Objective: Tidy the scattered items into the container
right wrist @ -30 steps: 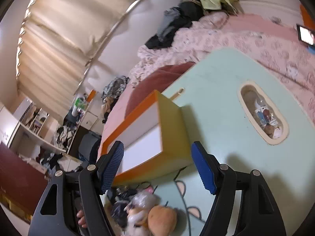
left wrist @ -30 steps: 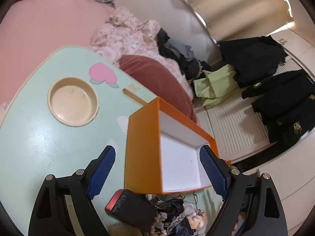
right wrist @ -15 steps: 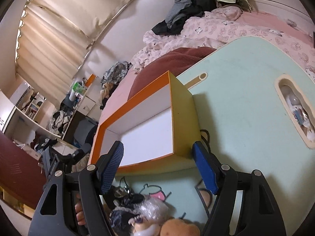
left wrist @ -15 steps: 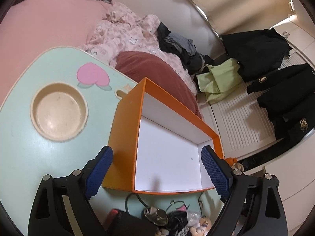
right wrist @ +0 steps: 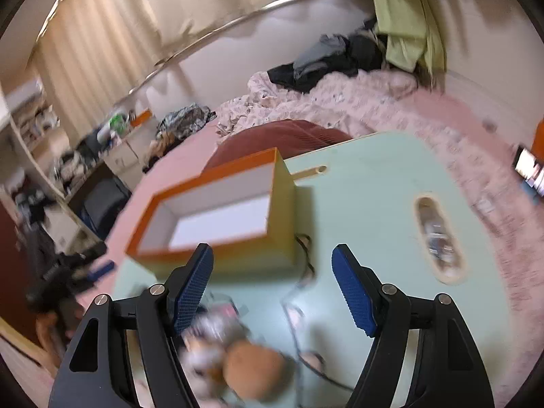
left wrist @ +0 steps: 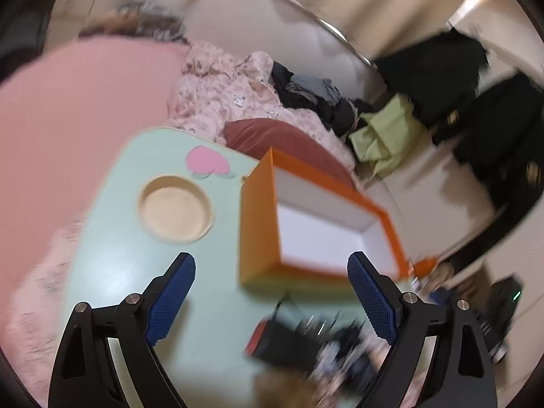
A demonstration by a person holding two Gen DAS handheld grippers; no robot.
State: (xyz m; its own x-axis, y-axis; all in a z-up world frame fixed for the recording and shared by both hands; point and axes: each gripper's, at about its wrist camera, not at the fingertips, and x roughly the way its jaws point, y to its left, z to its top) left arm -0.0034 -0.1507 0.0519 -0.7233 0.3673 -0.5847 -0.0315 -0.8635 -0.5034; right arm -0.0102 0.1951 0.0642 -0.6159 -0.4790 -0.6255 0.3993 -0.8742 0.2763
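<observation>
Oval tray recess (right wrist: 438,238), right view only

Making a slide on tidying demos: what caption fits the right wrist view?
Open right gripper hovers over a mint table, facing the empty orange box; clutter waits below.

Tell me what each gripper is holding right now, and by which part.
Nothing is held. The left gripper and the right gripper both stand open and empty above the table, near the orange box.
</observation>
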